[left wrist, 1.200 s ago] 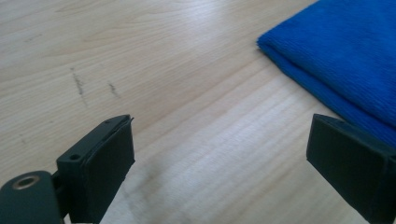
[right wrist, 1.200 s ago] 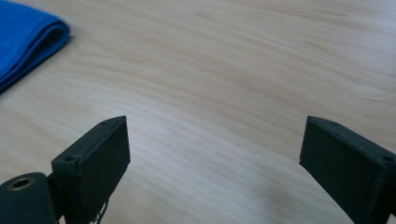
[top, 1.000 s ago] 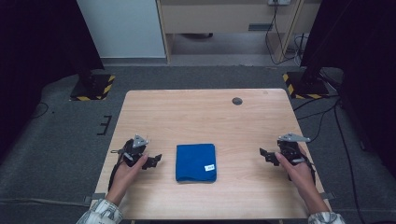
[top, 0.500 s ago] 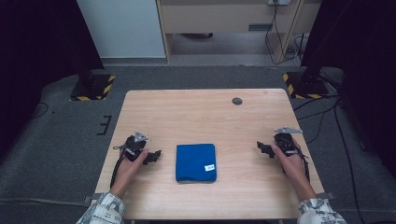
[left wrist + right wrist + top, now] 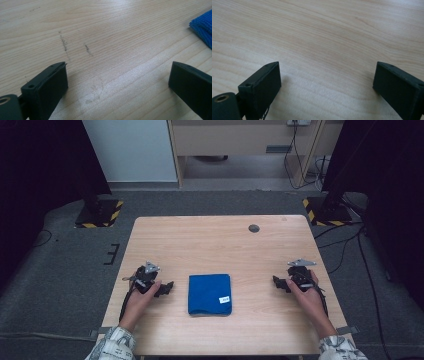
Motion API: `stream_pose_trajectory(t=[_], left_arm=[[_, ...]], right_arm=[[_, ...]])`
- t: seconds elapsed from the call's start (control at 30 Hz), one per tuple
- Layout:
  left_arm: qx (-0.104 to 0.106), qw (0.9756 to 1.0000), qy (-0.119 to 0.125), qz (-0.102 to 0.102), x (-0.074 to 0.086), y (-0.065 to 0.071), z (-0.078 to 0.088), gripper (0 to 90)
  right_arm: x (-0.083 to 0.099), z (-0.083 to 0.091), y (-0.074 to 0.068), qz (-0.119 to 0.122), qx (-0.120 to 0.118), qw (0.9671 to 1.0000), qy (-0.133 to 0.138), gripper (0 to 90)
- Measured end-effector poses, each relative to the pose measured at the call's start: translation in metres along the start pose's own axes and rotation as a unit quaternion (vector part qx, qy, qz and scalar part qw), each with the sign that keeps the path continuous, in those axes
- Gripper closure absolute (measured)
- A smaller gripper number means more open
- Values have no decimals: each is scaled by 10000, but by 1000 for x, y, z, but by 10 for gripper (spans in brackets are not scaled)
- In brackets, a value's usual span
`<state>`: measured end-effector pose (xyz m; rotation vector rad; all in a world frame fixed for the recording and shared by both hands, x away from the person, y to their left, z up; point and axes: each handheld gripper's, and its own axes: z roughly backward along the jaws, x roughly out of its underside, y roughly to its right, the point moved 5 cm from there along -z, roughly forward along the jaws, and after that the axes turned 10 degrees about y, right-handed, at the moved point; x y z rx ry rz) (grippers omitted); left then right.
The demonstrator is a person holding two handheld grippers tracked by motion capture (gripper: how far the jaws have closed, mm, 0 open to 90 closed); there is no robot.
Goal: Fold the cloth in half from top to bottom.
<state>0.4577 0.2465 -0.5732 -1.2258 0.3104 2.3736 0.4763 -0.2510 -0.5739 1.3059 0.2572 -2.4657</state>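
The folded blue cloth (image 5: 210,294) is lying flat on the wooden table (image 5: 215,240), near its six o'clock edge and midway between the two hands, a small white tag (image 5: 224,299) showing toward its four o'clock corner. The left gripper (image 5: 165,288) is sitting at nine o'clock of the cloth, just beside it but apart; its jaws have just been opening and are standing wide over bare wood. The right gripper (image 5: 278,283) is sitting at three o'clock, farther off, jaws also spread wide with nothing between them. A dark round hole (image 5: 254,228) is lying toward one o'clock.
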Motion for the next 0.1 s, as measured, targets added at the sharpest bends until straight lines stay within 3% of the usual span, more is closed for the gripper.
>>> stream_pose_trajectory(t=[0.1], left_arm=[[-5, 10000, -8, 3, 0, 0, 0, 2]], right_arm=[[2, 3, -2, 37, -38, 10000, 8, 79]])
